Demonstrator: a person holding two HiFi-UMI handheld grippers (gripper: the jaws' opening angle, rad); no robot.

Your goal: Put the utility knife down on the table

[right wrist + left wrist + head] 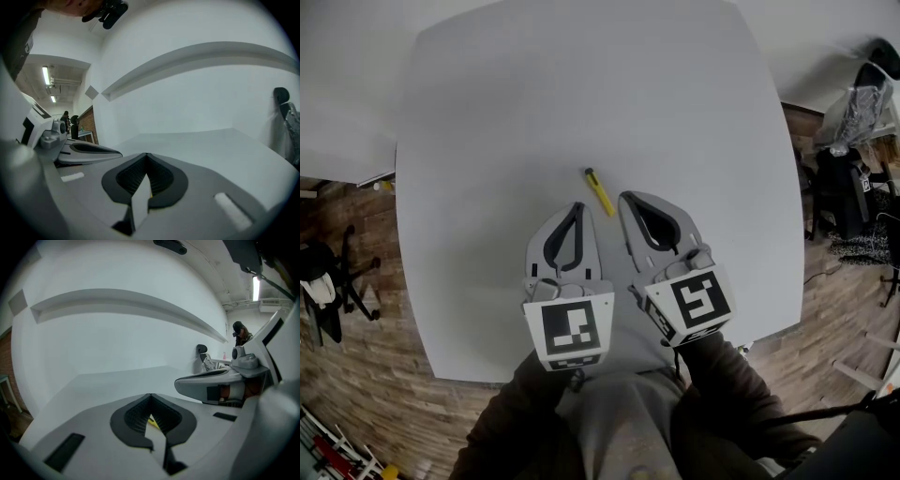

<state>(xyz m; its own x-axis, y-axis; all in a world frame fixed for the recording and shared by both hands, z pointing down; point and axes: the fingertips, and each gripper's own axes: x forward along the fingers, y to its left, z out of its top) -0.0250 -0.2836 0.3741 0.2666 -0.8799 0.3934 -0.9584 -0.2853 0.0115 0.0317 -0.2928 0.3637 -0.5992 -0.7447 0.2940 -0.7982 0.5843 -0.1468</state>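
Note:
A yellow utility knife (600,191) lies flat on the white table (581,94), its dark tip pointing away from me. My left gripper (578,205) rests just left of its near end, jaws shut with nothing held. My right gripper (625,196) sits just right of the knife, also shut and empty. In the left gripper view the left gripper (150,395) has its jaws meeting at the tip, and a sliver of the yellow knife (152,422) shows below through the opening behind them. In the right gripper view the right gripper (146,154) is closed over bare table.
The table's near edge (487,375) runs just in front of my lap. A black chair (323,281) stands on the wood floor at the left. Dark bags and clutter (853,187) crowd the right side. A long white ledge (122,303) runs along the wall beyond the table.

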